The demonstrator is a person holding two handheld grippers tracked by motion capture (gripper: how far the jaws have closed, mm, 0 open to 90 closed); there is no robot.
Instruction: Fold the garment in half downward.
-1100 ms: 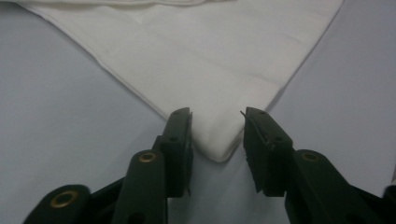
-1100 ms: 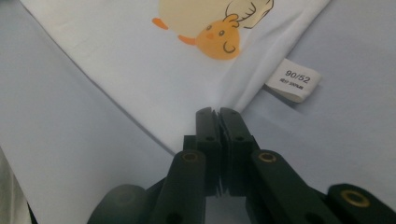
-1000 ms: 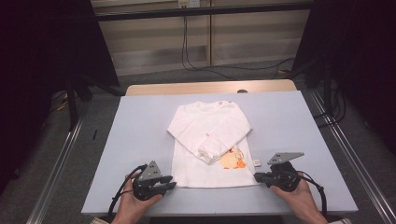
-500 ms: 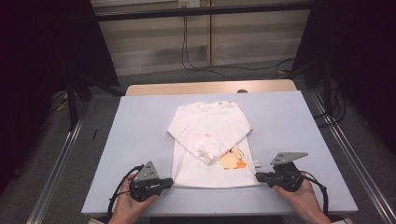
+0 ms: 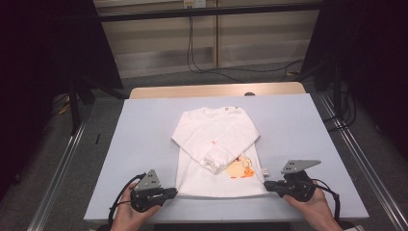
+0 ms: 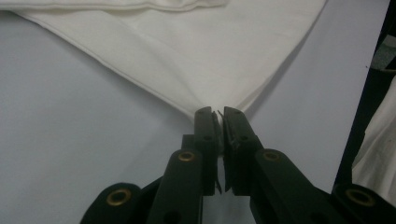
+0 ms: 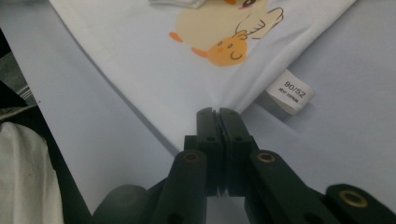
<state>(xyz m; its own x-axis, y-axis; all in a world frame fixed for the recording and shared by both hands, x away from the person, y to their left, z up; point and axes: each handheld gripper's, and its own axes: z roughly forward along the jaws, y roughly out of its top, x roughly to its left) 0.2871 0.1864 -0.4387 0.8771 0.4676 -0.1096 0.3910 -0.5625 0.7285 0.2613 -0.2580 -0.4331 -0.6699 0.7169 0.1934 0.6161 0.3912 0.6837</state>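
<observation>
White long-sleeved shirt (image 5: 219,144), one, on counter (image 5: 144,144); your left gripper (image 5: 174,192) and right gripper (image 5: 266,184) fingers each clamp a hem corner.

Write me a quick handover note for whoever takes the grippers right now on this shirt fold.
Left gripper: its jaws have just been closing and now pinch the near left hem corner of the white shirt.
Right gripper: shut on the near right hem corner, beside the size tag.
Shirt: lies flat on the pale blue table, collar away from the person, duck print near the hem.
Done: both sleeves are folded in across the chest, and both hem corners are gripped.
Left: probably lift the hem and fold it up toward the collar, then release. No lift shows yet.
</observation>
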